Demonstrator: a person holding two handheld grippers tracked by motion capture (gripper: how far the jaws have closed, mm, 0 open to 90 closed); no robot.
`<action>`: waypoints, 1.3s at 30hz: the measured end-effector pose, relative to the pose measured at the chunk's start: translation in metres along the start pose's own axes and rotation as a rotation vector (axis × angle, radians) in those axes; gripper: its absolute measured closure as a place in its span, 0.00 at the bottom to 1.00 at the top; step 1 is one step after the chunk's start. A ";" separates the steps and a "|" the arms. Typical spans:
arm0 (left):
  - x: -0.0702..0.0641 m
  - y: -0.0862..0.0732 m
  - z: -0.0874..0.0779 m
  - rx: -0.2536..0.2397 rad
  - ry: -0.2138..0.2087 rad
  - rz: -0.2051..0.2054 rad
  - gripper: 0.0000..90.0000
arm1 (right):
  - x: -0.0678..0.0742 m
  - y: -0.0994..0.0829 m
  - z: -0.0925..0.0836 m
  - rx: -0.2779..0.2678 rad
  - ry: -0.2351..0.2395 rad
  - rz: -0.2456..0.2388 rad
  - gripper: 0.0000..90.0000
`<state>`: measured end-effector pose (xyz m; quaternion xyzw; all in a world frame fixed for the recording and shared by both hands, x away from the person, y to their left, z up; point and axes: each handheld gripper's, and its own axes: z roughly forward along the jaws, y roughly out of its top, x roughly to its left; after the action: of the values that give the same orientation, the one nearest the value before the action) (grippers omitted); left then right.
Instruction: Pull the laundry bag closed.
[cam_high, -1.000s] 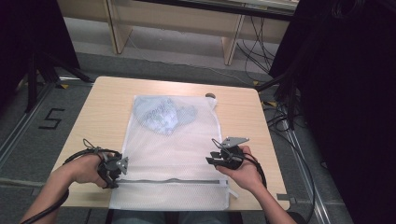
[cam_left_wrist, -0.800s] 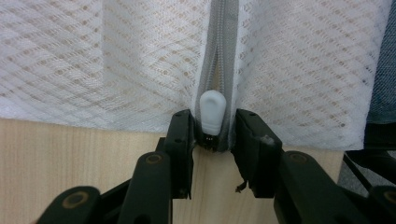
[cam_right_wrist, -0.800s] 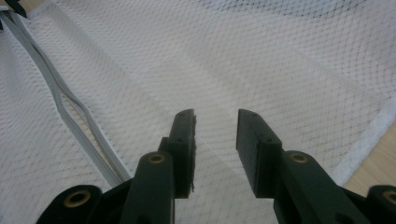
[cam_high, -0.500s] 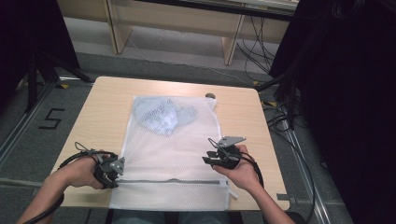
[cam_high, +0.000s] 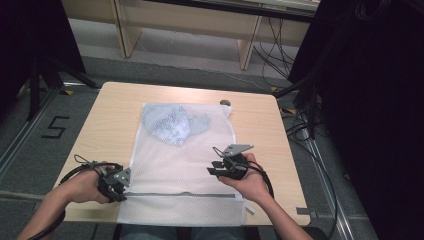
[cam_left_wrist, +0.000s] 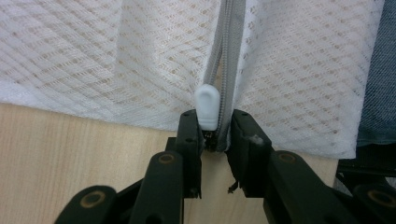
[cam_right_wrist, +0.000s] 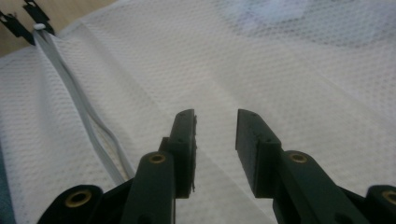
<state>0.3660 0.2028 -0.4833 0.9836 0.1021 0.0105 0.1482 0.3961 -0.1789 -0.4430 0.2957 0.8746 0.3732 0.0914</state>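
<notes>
A smooth pale wooden table (cam_high: 110, 125) carries a flat rectangular white mesh bag (cam_high: 175, 165), bluish cloth (cam_high: 172, 122) bunched inside its far end. At the bag's near left corner, the left gripper (cam_left_wrist: 217, 128), jaws just closing, pinches the grey zipper's (cam_left_wrist: 229, 56) rounded white pull (cam_left_wrist: 207, 107). The right gripper (cam_right_wrist: 215, 133) hovers over the mesh, jaws apart, gripping nothing.

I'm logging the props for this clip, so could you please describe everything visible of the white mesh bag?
The mesh bag is white, see-through netting lying flat on the wooden table, its near edge overhanging. A grey zipper crosses its near end; the left gripper has been closing on the pale pull tab. A bluish garment sits inside, at the far end.
</notes>
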 end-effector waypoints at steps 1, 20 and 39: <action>0.000 0.000 0.000 -0.001 -0.001 -0.001 0.83 | 0.005 0.003 0.005 -0.017 0.004 0.002 0.77; -0.001 -0.004 0.000 -0.039 0.003 -0.033 0.85 | 0.082 0.060 0.098 0.046 0.242 -0.084 0.83; -0.003 -0.008 0.002 -0.093 0.007 -0.066 0.87 | 0.113 0.065 0.139 0.028 0.385 -0.045 0.84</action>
<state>0.3618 0.2096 -0.4874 0.9717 0.1346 0.0139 0.1935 0.3862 0.0057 -0.4882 0.2007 0.8874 0.4085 -0.0733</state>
